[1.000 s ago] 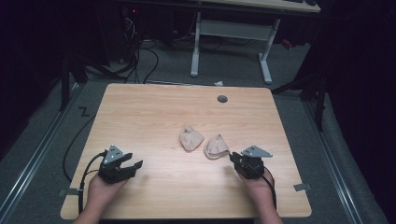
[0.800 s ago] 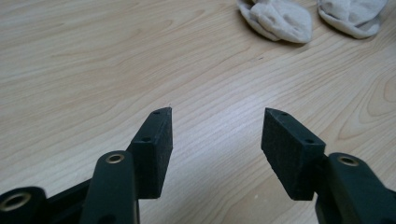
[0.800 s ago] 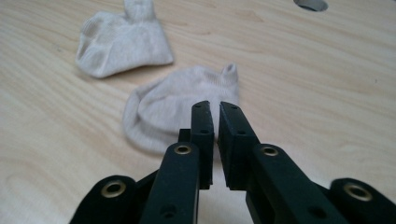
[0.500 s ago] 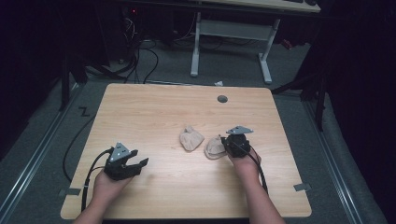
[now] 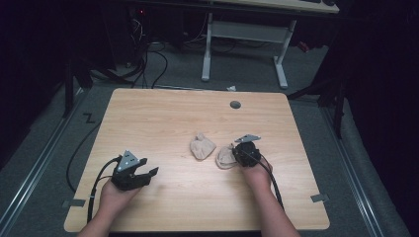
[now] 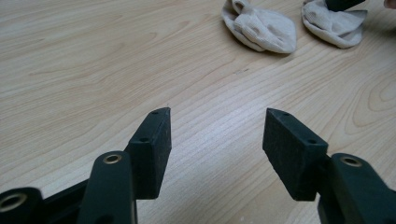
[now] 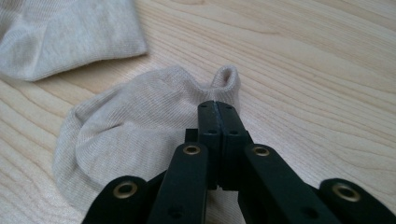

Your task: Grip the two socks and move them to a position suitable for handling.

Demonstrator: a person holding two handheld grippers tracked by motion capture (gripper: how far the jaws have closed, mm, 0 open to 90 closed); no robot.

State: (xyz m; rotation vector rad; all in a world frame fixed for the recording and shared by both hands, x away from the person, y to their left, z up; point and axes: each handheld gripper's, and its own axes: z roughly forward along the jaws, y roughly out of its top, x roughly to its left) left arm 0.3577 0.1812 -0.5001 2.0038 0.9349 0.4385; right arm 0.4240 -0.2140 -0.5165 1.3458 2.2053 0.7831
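While left gripper (image 5: 148, 174) rests agape on table (image 5: 163, 118), right gripper (image 7: 217, 107) pinches sock (image 7: 126, 135) edge; second sock (image 5: 201, 146) just beside.

Two hand-held grippers over the table, forearms entering from its near edge.
Left gripper (image 5: 148, 174), near the near-left corner, has jaws spread wide apart; right gripper (image 7: 218, 108), right of centre, has jaws pressed together on a sock (image 7: 135, 140).

Right gripper (image 5: 236, 152) sits over the nearer sock (image 5: 225, 157), hiding its right edge in the high view. Other sock (image 7: 56, 32) runs off the right gripper view's top-left corner. Can't tell what the small white scrap (image 5: 231, 89) at the table's far edge is.
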